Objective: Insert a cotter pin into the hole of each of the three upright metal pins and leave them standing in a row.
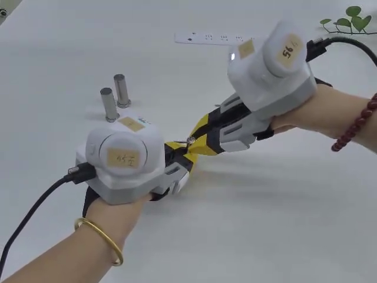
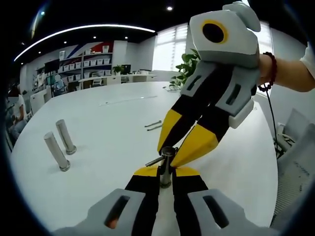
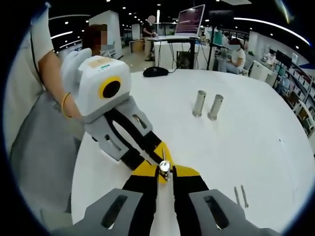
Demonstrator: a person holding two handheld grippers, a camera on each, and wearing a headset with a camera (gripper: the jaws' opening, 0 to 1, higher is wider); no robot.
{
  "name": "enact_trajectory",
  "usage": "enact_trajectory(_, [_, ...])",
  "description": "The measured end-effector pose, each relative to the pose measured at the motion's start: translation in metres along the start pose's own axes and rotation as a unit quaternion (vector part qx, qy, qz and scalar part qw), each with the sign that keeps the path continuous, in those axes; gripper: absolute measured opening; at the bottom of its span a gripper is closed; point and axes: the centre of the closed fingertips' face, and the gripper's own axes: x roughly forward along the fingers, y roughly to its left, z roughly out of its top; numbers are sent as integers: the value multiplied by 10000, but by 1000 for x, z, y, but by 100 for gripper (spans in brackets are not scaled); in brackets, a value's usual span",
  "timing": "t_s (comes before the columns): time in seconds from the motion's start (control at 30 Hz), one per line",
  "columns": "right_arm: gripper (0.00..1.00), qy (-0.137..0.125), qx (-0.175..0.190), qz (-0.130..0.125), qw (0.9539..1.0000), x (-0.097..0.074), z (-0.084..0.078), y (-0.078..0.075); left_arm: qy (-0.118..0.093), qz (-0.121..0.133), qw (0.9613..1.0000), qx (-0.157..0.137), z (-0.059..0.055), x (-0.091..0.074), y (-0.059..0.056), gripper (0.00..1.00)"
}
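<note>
My left gripper (image 2: 166,173) (image 1: 178,152) is shut on an upright metal pin (image 2: 166,164), held off the white table (image 1: 253,224). My right gripper (image 3: 166,173) (image 1: 198,140) meets it tip to tip from the upper right, shut on a cotter pin (image 2: 154,161) whose end pokes out sideways at the metal pin's top (image 3: 165,167). Two other metal pins (image 1: 109,104) (image 1: 122,90) stand side by side on the table, beyond the left gripper. Two spare cotter pins (image 2: 153,125) (image 3: 239,195) lie flat on the table.
A white power strip (image 1: 206,38) lies at the far side of the table, and plant leaves (image 1: 350,20) reach in at the far right corner. A black cable (image 1: 35,206) trails from the left gripper. People and desks (image 3: 197,34) are in the room behind.
</note>
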Motion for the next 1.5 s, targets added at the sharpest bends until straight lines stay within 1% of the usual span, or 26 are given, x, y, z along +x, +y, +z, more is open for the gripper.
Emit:
enact_trajectory(0.07, [12, -34, 11, 12, 10000, 0, 0, 1, 6, -2, 10000, 25, 0, 0, 0, 7])
enact_trajectory(0.17, [12, -170, 96, 49, 9998, 1, 2, 1, 10, -6, 10000, 40, 0, 0, -1, 7])
enact_trajectory(0.27, [12, -185, 70, 70, 9998, 2, 2, 2, 17, 4, 10000, 59, -1, 0, -1, 7])
enact_trajectory(0.33, [11, -161, 26, 78, 9998, 2, 2, 2, 30, 5, 9999, 135, 0, 0, -1, 8])
enact_trajectory(0.43, [11, -159, -47, 65, 9998, 3, 3, 2, 95, 6, 9998, 179, -1, 1, -1, 8])
enact_trajectory(0.53, [10, -175, -27, 62, 9998, 2, 2, 1, 153, -14, 9996, 237, -3, 0, -1, 13])
enact_trajectory(0.67, [10, -216, 10, 72, 9997, 2, 3, 2, 201, -45, 9996, 210, -5, -1, -2, 16])
enact_trajectory(0.73, [10, -236, 27, 47, 9997, 2, 3, 1, 240, -40, 9995, 216, -5, -3, -1, 20])
enact_trajectory(0.8, [10, -257, 66, 37, 9996, 3, 3, 0, 249, -33, 9996, 158, -3, -6, 2, 22])
enact_trajectory(0.9, [10, -257, 80, 11, 9996, 3, 4, -1, 230, -9, 9997, 37, -1, -9, 5, 30])
enact_trajectory(0.93, [10, -251, 89, -6, 9996, 3, 4, -1, 248, 33, 9997, 76, 1, -11, 6, 31])
enact_trajectory(1.0, [10, -271, 81, -40, 9996, 2, 6, -3, 289, 36, 9994, 195, 4, -18, 8, 33])
enact_trajectory(1.07, [10, -276, 127, -44, 9995, 1, 11, -5, 260, 14, 9995, 166, 5, -26, 10, 36])
enact_trajectory(1.2, [10, -182, 42, -42, 9998, 4, 13, -7, 178, 26, 9998, 107, 9, -37, 13, 43])
enact_trajectory(1.27, [10, -156, 6, -30, 9999, 6, 14, -7, 12, 47, 10000, 62, 15, -42, 15, 46])
enact_trajectory(1.3, [10, -151, -1, -32, 9999, 7, 15, -8, -13, 54, 10000, 70, 16, -44, 16, 48])
enact_trajectory(1.4, [10, -139, -18, -40, 9999, 10, 17, -12, -125, 38, 9999, -29, 21, -49, 15, 52])
enact_trajectory(1.5, [10, -128, -15, -38, 9999, 13, 19, -15, -149, 43, 9999, -31, 23, -53, 15, 56])
